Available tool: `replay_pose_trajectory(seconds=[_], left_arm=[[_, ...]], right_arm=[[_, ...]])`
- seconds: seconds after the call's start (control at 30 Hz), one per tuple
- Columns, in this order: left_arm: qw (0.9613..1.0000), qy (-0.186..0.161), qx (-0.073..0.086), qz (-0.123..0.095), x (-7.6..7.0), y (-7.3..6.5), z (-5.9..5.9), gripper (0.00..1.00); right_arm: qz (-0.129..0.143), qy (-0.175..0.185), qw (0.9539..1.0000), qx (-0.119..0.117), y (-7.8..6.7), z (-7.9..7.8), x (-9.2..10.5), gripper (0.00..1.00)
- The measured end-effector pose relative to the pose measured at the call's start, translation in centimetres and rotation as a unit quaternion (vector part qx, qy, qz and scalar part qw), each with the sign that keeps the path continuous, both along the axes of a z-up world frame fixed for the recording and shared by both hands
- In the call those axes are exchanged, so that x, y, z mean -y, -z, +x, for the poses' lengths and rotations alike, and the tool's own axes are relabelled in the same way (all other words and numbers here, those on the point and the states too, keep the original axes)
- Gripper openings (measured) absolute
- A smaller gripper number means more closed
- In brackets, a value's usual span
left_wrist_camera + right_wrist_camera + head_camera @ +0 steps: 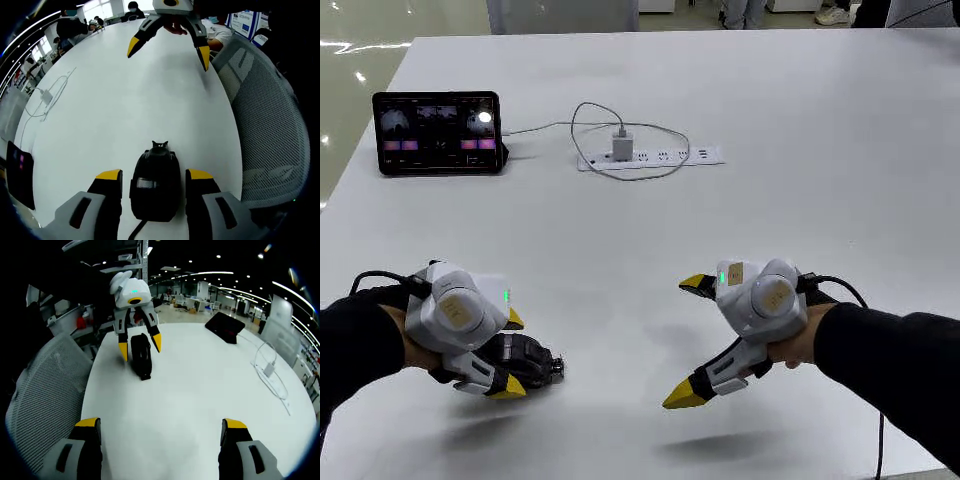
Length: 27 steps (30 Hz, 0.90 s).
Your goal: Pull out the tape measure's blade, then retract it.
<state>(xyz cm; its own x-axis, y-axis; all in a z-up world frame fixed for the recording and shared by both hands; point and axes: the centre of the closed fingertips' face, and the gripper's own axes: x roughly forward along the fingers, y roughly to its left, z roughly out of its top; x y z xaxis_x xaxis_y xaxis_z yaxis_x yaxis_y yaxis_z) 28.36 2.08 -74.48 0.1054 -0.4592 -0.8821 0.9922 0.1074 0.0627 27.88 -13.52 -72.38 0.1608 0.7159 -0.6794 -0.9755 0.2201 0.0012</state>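
The black tape measure point(528, 360) lies on the white table point(790, 110) near its front edge, with the blade drawn in. My left gripper point(510, 354) straddles it, a yellow-tipped jaw on each side. In the left gripper view the tape measure point(155, 185) sits between the fingers point(107, 176), with a thin gap at either side. My right gripper point(686, 340) hovers wide open to the right, holding nothing and pointing towards the tape measure point(141, 357). The right gripper view shows the left gripper point(140, 346) from the front; the left gripper view shows the right gripper point(167, 47).
A dark tablet point(438, 132) stands at the back left. A white cable runs from it to a charger in a power strip point(650, 156) mid-table. A grey mesh chair point(265, 125) stands by the table's near edge.
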Motion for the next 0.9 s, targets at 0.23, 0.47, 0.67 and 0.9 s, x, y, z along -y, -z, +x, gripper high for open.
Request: replay_pose_trajectory(seconds=[0.23, 0.47, 0.67, 0.9], left_arm=[[0.9999, 0.003, -0.004, 0.015, -0.1, 0.5, -0.1, 0.34], [0.9994, 0.008, 0.001, 0.032, -0.1, 0.5, -0.1, 0.33], [0.9993, 0.007, 0.004, 0.037, -0.3, 0.6, 0.0, 0.33], [0.9991, -0.002, -0.002, 0.042, -0.4, 0.8, 0.1, 0.33]], right_arm=[[-0.002, -0.016, 0.9999, 0.003, 0.3, 0.3, -1.7, 0.99], [0.0, -0.031, 0.9995, 0.007, 0.4, 0.6, -3.3, 0.93], [0.003, -0.036, 0.9994, 0.004, 0.7, 0.8, -4.8, 0.9], [-0.001, -0.043, 0.9991, -0.001, 1.7, 0.8, -6.4, 0.82]])
